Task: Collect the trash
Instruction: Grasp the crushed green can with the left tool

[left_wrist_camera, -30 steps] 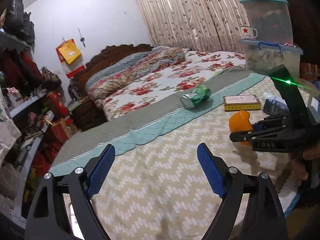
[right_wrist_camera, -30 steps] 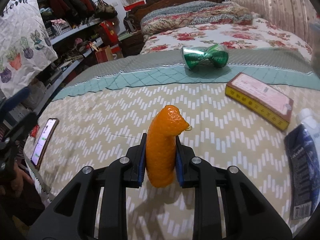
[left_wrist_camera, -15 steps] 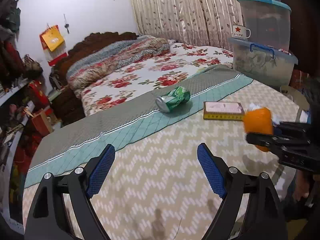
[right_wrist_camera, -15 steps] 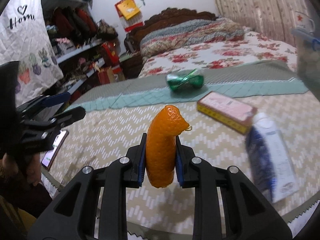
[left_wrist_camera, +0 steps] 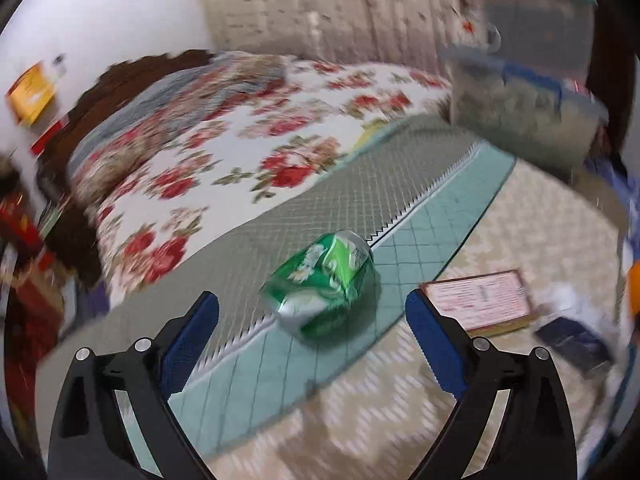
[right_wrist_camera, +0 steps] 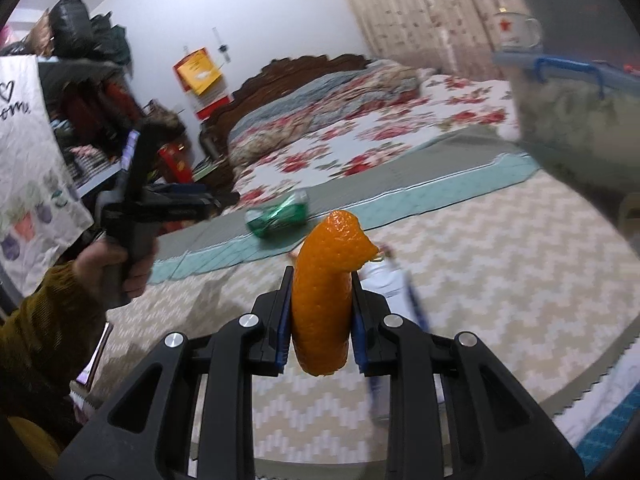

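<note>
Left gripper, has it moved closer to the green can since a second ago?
Yes. The left gripper has closed in on the green can, which now lies just beyond its open fingers, far nearer than before; nothing is between them.

Your left wrist view looks steeply down, close on the green can (left_wrist_camera: 322,284), bed (left_wrist_camera: 224,140) beyond it. Your right wrist view sits farther back, facing the same can (right_wrist_camera: 278,216) and bed (right_wrist_camera: 360,128); both share them.
</note>
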Demonstrator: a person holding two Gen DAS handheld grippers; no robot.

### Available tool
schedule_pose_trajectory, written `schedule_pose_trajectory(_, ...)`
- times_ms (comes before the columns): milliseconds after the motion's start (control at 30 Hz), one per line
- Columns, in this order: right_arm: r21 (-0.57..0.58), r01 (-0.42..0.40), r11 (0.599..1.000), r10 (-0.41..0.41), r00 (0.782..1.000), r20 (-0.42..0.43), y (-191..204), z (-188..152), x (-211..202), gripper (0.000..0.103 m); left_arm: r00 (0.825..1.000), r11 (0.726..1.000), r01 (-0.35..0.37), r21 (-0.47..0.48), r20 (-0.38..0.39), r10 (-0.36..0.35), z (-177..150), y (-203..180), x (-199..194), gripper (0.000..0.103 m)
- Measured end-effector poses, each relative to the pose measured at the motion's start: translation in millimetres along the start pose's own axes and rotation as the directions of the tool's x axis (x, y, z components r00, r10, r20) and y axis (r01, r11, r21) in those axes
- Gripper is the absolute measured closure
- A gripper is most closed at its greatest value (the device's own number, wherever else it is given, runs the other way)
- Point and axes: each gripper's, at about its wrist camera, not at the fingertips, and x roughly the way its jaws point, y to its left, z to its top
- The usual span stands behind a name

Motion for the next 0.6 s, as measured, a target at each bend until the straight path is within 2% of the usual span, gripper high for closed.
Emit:
schedule_pose_trajectory(67,0.021,0.029,0.999,-0.029,0.999,0.015,-10,6,-5,0.076,0.999,0.998,0.036,0.056,-0.038,-0.034,3,-4,20,0.013)
schedule_pose_trajectory(133,0.044,0.041,0.998,-0.042,0.999,0.024,-17,12,-6,0.076,0.997,0.989,0.04,0.143,-0.072,-0.03,4,-14,40,0.013)
schedule_pose_trajectory(200,0.071,0.051,0.996,-0.053,0.998,0.029,-25,17,-5,0.076,0.995,0.972,0.001,0.237,-0.095,0.023,3,-26,60,0.013)
schedule_pose_trajectory(267,0.081,0.061,0.995,-0.063,0.998,0.027,-29,22,-2,0.076,0.99,0.964,-0.027,0.265,-0.129,0.064,4,-28,80,0.013)
schedule_pose_trajectory(333,0.087,0.067,0.994,-0.069,0.997,0.025,-32,23,0,0.076,0.98,0.969,-0.046,0.243,-0.175,0.09,2,-21,99,0.032)
schedule_pose_trajectory(367,0.089,0.066,0.994,-0.068,0.997,0.021,-32,24,2,0.076,0.974,0.966,-0.091,0.244,-0.182,0.138,1,-18,106,0.055)
schedule_pose_trajectory(400,0.089,0.066,0.994,-0.068,0.998,0.018,-32,24,3,0.076,0.96,0.947,-0.183,0.263,-0.162,0.23,-1,-18,111,0.062)
schedule_pose_trajectory(433,0.089,0.064,0.994,-0.065,0.998,0.014,-33,25,4,0.076,0.957,0.951,-0.197,0.24,-0.163,0.239,-1,-16,109,0.062)
schedule_pose_trajectory(500,0.085,0.059,0.995,-0.06,0.998,0.003,-31,26,6,0.076,0.974,0.982,-0.149,0.114,-0.155,0.166,1,-13,91,0.069)
schedule_pose_trajectory(533,0.083,0.054,0.995,-0.054,0.999,-0.003,-30,28,8,0.076,0.979,0.986,-0.141,0.084,-0.139,0.152,-1,-14,81,0.07)
schedule_pose_trajectory(600,0.083,0.039,0.996,-0.038,0.999,-0.016,-25,30,10,0.076,0.985,0.986,-0.162,0.039,-0.048,0.163,-9,-26,43,0.072)
